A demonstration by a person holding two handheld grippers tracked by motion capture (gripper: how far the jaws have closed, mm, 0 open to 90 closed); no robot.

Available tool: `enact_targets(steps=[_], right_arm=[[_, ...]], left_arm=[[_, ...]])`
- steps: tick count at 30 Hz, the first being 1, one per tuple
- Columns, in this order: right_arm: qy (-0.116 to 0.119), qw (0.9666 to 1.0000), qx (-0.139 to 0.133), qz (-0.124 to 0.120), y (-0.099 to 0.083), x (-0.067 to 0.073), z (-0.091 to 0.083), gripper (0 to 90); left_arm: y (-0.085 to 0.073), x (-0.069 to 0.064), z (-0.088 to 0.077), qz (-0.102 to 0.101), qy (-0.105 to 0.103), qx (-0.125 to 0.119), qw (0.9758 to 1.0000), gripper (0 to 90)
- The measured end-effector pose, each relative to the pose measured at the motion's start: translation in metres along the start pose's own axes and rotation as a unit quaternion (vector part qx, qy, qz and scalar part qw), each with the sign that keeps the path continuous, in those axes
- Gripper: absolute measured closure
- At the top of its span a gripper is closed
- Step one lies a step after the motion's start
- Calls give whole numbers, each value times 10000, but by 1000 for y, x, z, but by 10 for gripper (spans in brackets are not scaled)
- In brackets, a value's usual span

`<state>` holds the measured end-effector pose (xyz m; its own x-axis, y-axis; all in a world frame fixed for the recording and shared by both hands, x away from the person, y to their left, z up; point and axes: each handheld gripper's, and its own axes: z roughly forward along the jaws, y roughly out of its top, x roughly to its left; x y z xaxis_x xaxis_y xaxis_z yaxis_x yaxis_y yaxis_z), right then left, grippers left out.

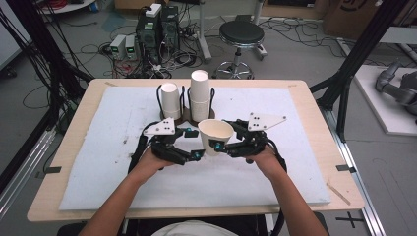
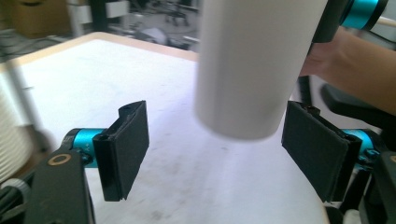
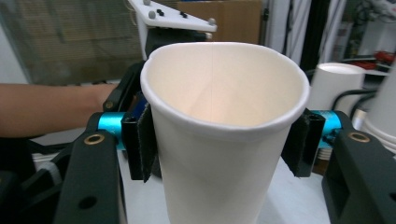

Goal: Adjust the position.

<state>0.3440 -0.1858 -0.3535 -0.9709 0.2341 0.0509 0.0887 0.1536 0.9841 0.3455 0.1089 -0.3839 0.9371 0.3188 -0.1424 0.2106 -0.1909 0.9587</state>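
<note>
Paper cup (image 1: 215,135) held clear of the white mat (image 1: 98,147), in front of the cup rack (image 1: 186,115) on the person's side, roughly in line with the rack's middle. Rack holds an upside-down cup (image 1: 170,100) on its left post and a taller upside-down stack (image 1: 200,96) on its right; the held cup is near the stack but apart from it.

Right gripper (image 3: 219,140): closed on the cup, one black pad pressed to each side of the wall a little below the rim. Rim reads slightly oval in the right gripper view, so the squeeze looks to be flexing it.

Left gripper (image 2: 219,149): jaws spread wide, holding nothing. In the left gripper view the cup's base (image 2: 243,84) hangs between and above its pads (image 2: 128,144); no contact that I can make out, though the right-hand pad is very close to the wall.

Handling, as a judgement: thin paper, empty, very light. Wall soft and easily dented or creased; rolled rim and base disc are the stiffer parts. Matte surface, should not slip on the fabric-like pads. Best hold is across the wall just under the rim or low near the base, with light pressure. A second grip from the left would suit the lower wall.

Orientation: mouth up, base down, long axis close to vertical, with the mouth leaning a little toward the person. Taper narrows downward.
</note>
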Motion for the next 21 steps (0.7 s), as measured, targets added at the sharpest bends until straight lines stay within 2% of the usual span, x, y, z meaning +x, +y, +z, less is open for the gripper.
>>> enact_targets(steps=[3, 5, 9, 16, 18, 21], right_arm=[[-153, 9998, 114, -75, -1, -3, -3, 396], [-186, 9997, 172, -64, -2, -4, -3, 396], [-184, 9998, 112, -20, -2, -6, -4, 396], [-242, 9997, 56, 0, -2, -9, -7, 393], [-244, 9997, 21, 12, -1, -7, -8, 391], [-246, 9997, 3, 44, -1, -8, -7, 390]], left_arm=[[-5, 6, -15, -124, 363, -155, 9991, 241], [-8, 11, -27, -144, 629, -299, 9975, 241], [-11, 16, -44, -14, 1053, -487, 9932, 241], [-13, 23, -61, -64, 1328, -680, 9888, 241], [-14, 22, -63, -3, 1393, -628, 9883, 241], [-14, 23, -65, 8, 1438, -681, 9873, 241]])
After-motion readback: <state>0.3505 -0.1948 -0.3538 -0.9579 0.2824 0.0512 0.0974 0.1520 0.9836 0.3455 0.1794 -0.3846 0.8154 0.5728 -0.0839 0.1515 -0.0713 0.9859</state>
